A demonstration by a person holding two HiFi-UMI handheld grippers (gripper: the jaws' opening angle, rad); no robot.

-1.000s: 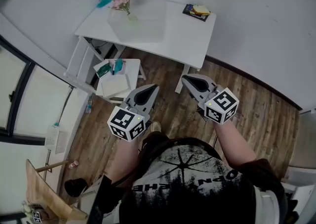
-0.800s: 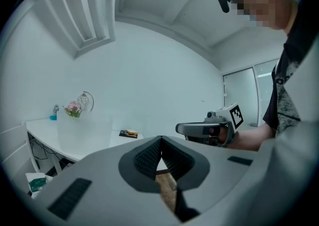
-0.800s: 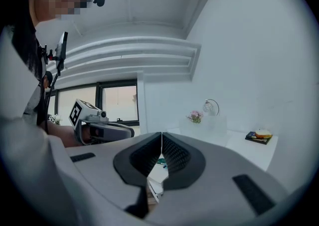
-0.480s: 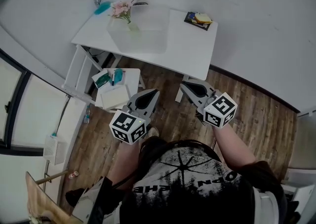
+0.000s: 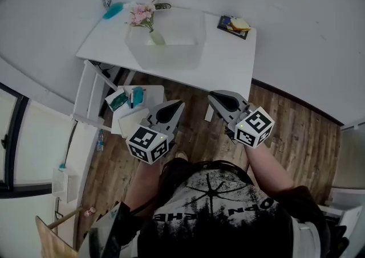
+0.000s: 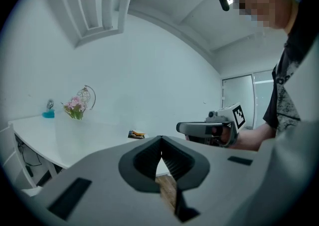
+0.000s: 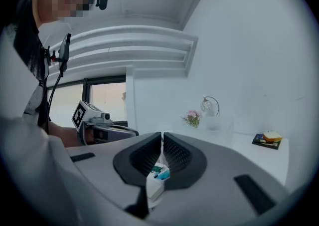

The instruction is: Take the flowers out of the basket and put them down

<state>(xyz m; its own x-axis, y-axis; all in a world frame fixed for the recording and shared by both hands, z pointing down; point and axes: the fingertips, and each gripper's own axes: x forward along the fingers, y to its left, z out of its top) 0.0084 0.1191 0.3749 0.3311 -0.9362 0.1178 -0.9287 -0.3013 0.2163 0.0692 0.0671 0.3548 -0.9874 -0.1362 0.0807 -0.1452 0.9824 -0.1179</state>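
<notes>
White table (image 5: 228, 64), flowers (image 5: 140, 14) in clear basket (image 5: 195, 46), left claw (image 5: 178, 104) and right claw (image 5: 213, 97) pressed together, empty

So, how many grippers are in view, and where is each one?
2. The left gripper is over the wooden floor, near the small side table. The right gripper is beside it, on its right. Both are shut and empty.

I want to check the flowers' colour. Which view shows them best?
The head view: the flowers show largest there, pink, seen from above at the far-left corner of the basket. Both gripper views show them only small and distant, from the side.
</notes>
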